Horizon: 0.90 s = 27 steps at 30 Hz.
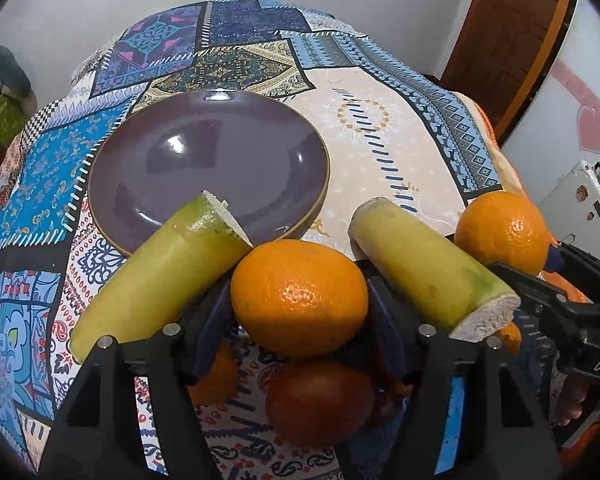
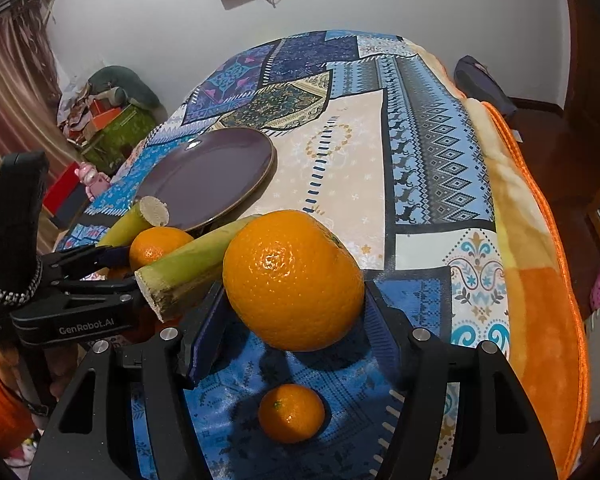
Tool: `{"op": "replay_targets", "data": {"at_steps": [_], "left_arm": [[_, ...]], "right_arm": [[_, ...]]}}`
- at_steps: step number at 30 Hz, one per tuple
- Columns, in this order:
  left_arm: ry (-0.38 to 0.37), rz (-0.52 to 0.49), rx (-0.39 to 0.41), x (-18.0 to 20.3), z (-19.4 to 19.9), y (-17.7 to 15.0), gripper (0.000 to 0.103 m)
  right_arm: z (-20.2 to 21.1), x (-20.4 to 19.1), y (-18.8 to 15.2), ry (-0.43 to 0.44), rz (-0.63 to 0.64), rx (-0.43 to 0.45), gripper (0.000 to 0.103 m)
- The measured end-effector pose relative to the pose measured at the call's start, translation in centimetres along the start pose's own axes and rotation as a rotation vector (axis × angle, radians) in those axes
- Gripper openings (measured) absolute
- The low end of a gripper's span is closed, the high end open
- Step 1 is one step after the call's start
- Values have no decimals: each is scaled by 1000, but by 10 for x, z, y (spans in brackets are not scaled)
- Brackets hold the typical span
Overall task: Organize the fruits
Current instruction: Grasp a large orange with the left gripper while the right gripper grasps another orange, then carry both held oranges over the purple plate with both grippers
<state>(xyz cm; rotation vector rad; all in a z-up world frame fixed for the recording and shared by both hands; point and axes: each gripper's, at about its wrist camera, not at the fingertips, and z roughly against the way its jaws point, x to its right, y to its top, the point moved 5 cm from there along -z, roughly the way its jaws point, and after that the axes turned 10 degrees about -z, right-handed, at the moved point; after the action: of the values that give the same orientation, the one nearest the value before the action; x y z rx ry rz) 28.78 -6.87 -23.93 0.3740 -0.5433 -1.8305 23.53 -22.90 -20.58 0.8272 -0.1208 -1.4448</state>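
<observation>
My left gripper (image 1: 300, 300) is shut on an orange (image 1: 299, 298), held above the table. My right gripper (image 2: 294, 292) is shut on another orange (image 2: 294, 280), which also shows in the left wrist view (image 1: 504, 232). Two green-yellow cut stalk pieces (image 1: 160, 272) (image 1: 432, 268) lie either side of the left orange. An empty purple plate (image 1: 208, 168) sits just beyond them, seen in the right wrist view too (image 2: 208, 178). A dark red fruit (image 1: 320, 402) and a small orange (image 1: 216, 376) lie under the left gripper. A small mandarin (image 2: 291, 413) lies under the right gripper.
The table wears a patterned blue patchwork cloth (image 1: 380, 136) over an orange-edged blanket (image 2: 540, 240). Boxes and clutter (image 2: 108, 120) stand beyond the far left edge. A wooden door (image 1: 512, 40) is at the right. The left gripper's body (image 2: 72, 296) is close on the right gripper's left.
</observation>
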Motion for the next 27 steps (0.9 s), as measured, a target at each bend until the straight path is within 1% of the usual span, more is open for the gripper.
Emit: {"op": "replay_targets", "data": {"at_steps": [4,10,17,22,27], "left_arm": [[-24,11,12,1,10,-2,66],[-11,0,73,3,42,0,65],[14,13,159,-7,88,6,65],[57,18,220,-19,119,12,65],[92,34,252,-37,138,17,65]], "right_arm": [[9,-2,2,-3,4,21,62],[20,-12,6,-4,12,47,62],[33,-33,16,12,36,86,62],[40,-55,26,32,63,120,62],[42,-73,38,43,89,146,62]]}}
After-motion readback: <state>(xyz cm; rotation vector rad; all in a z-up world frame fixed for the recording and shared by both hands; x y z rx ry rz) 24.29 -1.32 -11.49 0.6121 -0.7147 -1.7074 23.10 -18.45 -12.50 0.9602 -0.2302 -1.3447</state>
